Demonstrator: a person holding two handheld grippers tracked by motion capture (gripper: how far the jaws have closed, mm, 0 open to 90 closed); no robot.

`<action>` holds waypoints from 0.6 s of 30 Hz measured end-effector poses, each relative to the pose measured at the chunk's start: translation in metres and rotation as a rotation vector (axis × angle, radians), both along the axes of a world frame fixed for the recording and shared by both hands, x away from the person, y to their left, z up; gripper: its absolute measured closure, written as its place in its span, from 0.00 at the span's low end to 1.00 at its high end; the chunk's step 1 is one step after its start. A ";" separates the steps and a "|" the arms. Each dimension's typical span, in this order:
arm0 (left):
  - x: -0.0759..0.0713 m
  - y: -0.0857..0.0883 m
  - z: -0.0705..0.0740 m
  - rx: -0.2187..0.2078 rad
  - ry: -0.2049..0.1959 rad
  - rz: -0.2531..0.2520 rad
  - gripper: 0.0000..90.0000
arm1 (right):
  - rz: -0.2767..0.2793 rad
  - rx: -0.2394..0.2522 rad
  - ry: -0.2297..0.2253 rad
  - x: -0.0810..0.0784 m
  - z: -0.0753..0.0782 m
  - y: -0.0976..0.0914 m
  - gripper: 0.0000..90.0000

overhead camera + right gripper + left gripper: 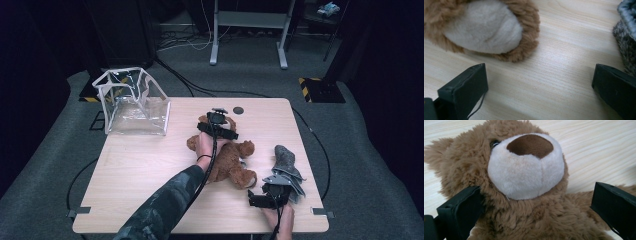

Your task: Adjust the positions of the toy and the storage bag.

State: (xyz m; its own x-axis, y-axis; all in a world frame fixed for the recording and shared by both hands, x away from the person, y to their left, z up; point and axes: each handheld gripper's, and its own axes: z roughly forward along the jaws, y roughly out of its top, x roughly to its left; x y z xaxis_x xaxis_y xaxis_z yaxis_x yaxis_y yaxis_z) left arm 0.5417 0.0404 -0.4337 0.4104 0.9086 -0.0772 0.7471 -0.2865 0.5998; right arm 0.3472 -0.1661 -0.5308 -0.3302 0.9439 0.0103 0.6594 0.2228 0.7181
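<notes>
Left gripper [218, 125] is sitting over the teddy bear [227, 157] at centre frame of the high view, jaws spread wide on either side of the bear's neck; in the left gripper view one jaw is touching fur, the other is apart. Bear is lying on the table [140, 170]. Right gripper [260, 199] is resting at lower right, jaws wide and holding nothing, near the bear's foot [484, 30], with the grey slipper [287, 165] just beside it. Clear plastic bag [132, 102] is standing at upper left.

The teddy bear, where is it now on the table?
In the high view the teddy bear lies near the middle of the table, under the left gripper, with the grey slipper to its right.
</notes>
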 end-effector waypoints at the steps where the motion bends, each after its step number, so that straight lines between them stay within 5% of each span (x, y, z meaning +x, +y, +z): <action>1: 0.001 0.001 0.001 0.003 -0.009 0.005 0.00 | 0.001 -0.001 -0.001 0.000 0.000 0.000 0.00; 12: -0.001 0.008 -0.023 0.018 -0.054 0.052 0.00 | 0.001 -0.011 -0.002 0.000 0.000 0.000 0.00; 18: 0.001 0.015 -0.035 0.015 -0.040 0.056 0.00 | 0.004 -0.014 -0.002 0.000 0.000 0.000 0.00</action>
